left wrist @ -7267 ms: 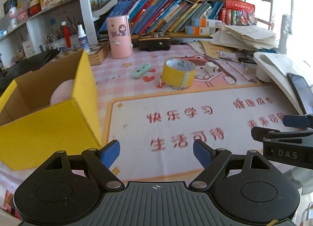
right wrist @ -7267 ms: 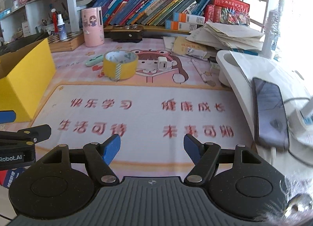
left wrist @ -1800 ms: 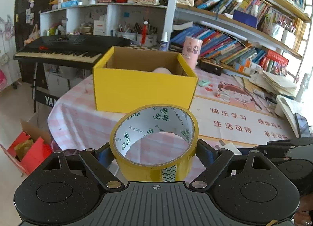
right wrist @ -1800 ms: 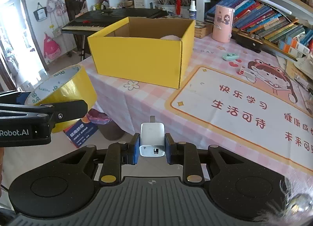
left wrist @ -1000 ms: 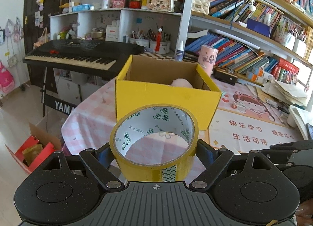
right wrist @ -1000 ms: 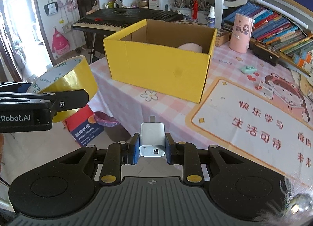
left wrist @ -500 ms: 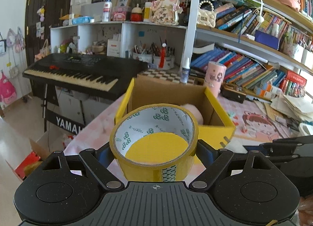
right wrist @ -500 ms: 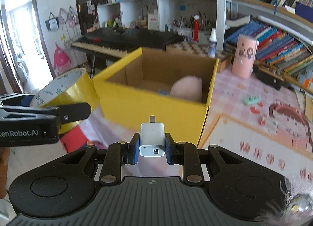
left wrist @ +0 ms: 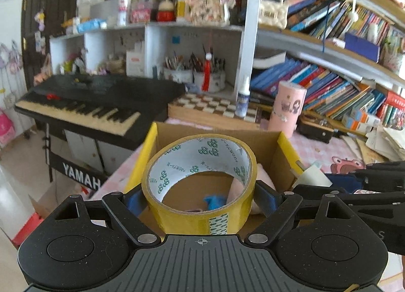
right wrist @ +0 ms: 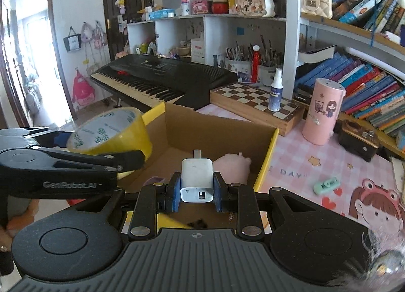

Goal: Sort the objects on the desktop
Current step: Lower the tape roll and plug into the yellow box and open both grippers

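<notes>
Left gripper (left wrist: 200,197) clamped on wide roll of yellow packing tape with white printed inner liner (left wrist: 200,180), blue pads pressing on both sides of roll, roll axis pointing forward, held above open yellow cardboard box with brown inside (left wrist: 287,141). Right gripper (right wrist: 197,192) closed tight on small white plastic charger block with USB port facing camera (right wrist: 197,178), blue pads flush on both flanks, metal plug tip pointing forward, block over near edge of same box. Seen from right wrist camera: left gripper at left, tape roll just over box's left yellow wall. Inside box: pale pink soft plush lump (right wrist: 231,166) near right wall, small blue item (left wrist: 215,201) on floor, small purple item (right wrist: 154,180) blurred, identity unclear. Box on pink checked tablecloth (right wrist: 298,163). Beyond box: wooden chessboard case (right wrist: 255,107) with white spray bottle (right wrist: 274,93) on it, pink cylindrical tin with cartoon girl (right wrist: 324,115) to right, small mint-green eraser-like piece (right wrist: 326,184) on cloth near cartoon mat. Black electronic keyboard (right wrist: 162,77) behind left of box, off table. Bookshelves behind.
</notes>
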### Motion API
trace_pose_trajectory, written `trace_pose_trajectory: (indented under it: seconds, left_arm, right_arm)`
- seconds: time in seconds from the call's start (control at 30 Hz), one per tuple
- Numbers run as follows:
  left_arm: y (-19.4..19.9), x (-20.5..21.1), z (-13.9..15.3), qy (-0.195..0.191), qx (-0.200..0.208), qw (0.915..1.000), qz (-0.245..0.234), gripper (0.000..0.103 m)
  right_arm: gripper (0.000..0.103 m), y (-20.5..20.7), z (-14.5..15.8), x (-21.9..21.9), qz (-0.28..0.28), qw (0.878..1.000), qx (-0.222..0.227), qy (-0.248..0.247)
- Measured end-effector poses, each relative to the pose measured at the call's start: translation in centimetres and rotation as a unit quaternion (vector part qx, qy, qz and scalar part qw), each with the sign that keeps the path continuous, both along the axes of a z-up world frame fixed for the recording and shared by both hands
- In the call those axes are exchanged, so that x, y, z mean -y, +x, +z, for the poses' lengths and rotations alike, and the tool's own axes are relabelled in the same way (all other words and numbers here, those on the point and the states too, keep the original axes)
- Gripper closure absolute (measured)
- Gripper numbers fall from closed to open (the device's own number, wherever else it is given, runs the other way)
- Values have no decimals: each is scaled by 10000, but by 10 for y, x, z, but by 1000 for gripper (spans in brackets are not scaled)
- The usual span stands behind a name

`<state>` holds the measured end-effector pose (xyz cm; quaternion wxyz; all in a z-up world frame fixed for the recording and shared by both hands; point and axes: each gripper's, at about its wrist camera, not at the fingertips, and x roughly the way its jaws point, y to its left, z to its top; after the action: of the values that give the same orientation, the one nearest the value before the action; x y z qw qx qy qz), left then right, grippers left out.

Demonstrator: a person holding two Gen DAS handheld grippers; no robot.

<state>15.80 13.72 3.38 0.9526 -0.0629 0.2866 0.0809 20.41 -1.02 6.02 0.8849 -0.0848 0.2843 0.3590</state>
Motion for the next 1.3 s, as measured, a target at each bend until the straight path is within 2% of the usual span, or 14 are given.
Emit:
trace_pose_trajectory:
  seconds: [0.13, 0.33, 0.47, 0.53, 0.6, 0.73, 0.87, 1.07, 1.17, 1.3]
  left_arm:
    - [28, -6, -11, -17, -304, 9995, -108, 15]
    - [61, -20, -27, -296, -816, 9961, -140, 15]
    - [77, -20, -36, -270, -1072, 9937, -204, 15]
    - [83, -16, -38, -133, -1169, 9927, -255, 15]
    - [88, -12, -40, -21, -1279, 9912, -339, 15]
    - [99, -7, -44, -64, -1517, 9871, -501, 15]
    - [103, -4, -46, 30, -1605, 9854, -568, 15]
    - [104, -3, -46, 31, -1630, 9851, -548, 15]
    - [99, -2, -43, 55, -1531, 9870, -487, 15]
    - [85, -2, -33, -84, -1290, 9902, -528, 15]
  right_arm:
    - [79, 24, -8, -10, 222, 9995, -73, -210]
    - [79, 49, -27, -31, 897, 9917, -229, -890]
    - [79, 56, -41, -42, 1186, 9849, -201, -1242]
    - [79, 58, -47, -48, 1327, 9807, -204, -1424]
    - [79, 63, -52, -52, 1444, 9769, -292, -1547]
    - [79, 75, -57, -61, 1743, 9673, -557, -1756]
    - [79, 81, -64, -68, 1894, 9606, -775, -1879]
    - [79, 82, -67, -69, 1899, 9598, -842, -1890]
    - [77, 79, -63, -66, 1865, 9633, -835, -1742]
    - [65, 76, -52, -56, 1718, 9716, -734, -1451]
